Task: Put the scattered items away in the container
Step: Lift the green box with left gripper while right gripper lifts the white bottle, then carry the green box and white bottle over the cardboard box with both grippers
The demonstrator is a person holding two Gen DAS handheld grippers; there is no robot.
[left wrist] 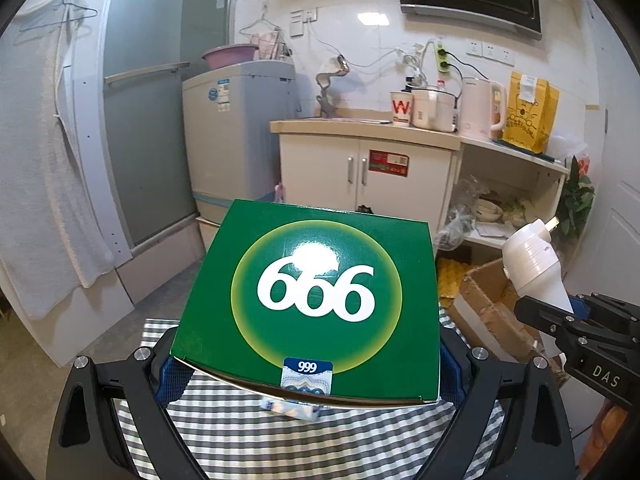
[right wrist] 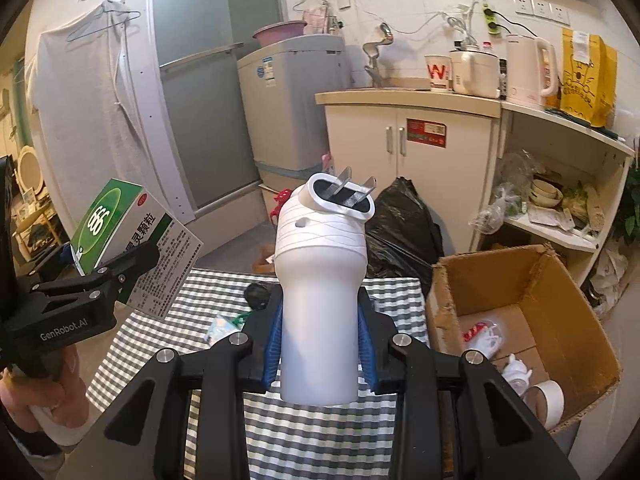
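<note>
My left gripper point(left wrist: 308, 364) pinches one green box point(left wrist: 312, 300), hiding the table. My right gripper point(right wrist: 320, 344) clamps one white plug device point(right wrist: 320, 280); the cardboard box point(right wrist: 560, 300) is cut off.

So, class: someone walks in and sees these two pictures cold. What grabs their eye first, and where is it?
First, the green box with big white digits, clamped in the left gripper above the checked tablecloth. Next, the white plug device, metal prongs up, held upright in the right gripper. To the right sits the open cardboard box, already holding a few items.
</note>
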